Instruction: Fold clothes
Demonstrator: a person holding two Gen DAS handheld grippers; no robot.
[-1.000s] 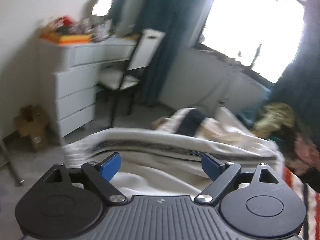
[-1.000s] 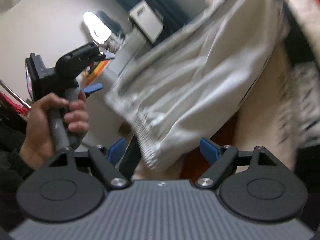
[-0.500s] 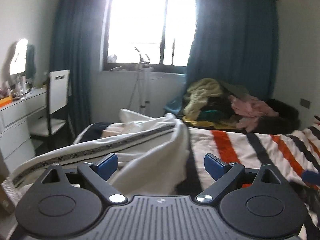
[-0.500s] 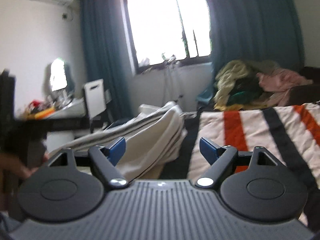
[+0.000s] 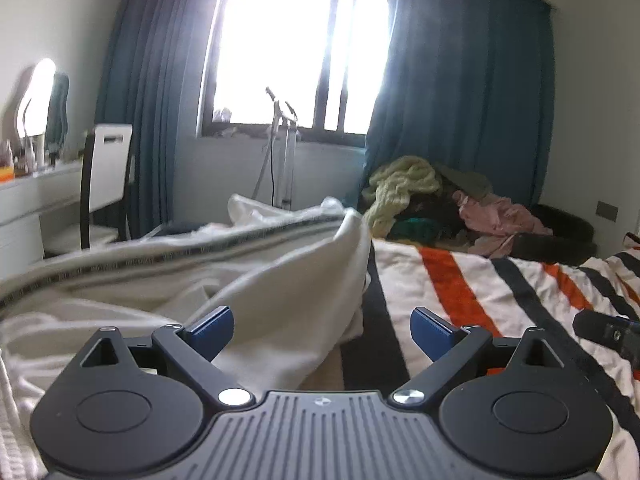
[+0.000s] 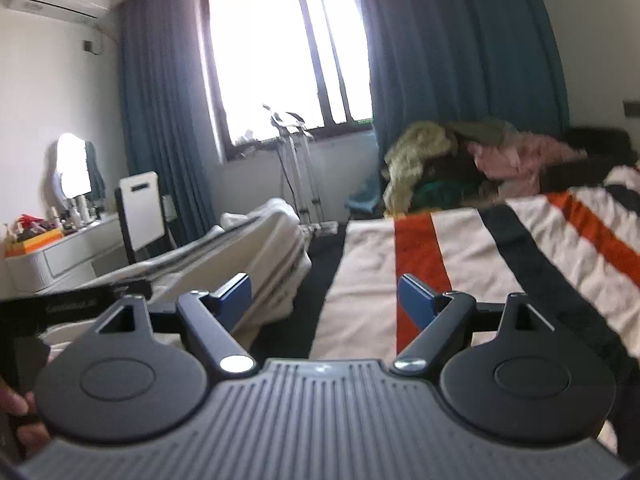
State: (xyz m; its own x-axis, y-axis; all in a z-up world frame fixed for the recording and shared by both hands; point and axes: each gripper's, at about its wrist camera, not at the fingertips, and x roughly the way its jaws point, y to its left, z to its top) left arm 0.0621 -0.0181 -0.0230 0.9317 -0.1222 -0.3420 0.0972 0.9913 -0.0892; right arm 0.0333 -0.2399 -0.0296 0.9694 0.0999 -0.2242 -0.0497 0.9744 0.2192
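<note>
A cream garment (image 5: 240,280) with a dark striped band lies crumpled on the left side of the bed, and its near corner reaches between the blue fingertips of my left gripper (image 5: 322,320). That gripper is open and its pads do not press the cloth. In the right wrist view the same garment (image 6: 260,248) lies to the left of my right gripper (image 6: 324,288). The right gripper is open over the striped bedcover (image 6: 460,248) with nothing between its fingers. The right gripper's dark body (image 5: 608,334) shows at the right edge of the left wrist view.
A pile of loose clothes (image 5: 440,204) sits at the far end of the bed below the blue curtain. A white chair (image 5: 106,164) and a white dresser (image 5: 24,208) stand at the left. A metal stand (image 5: 284,160) is under the window. A hand (image 6: 16,412) holds the left gripper.
Both views have swung from the dresser side round to the window and bed. The cream garment, which hung close in front of the right gripper, now lies on the bed's left side.
</note>
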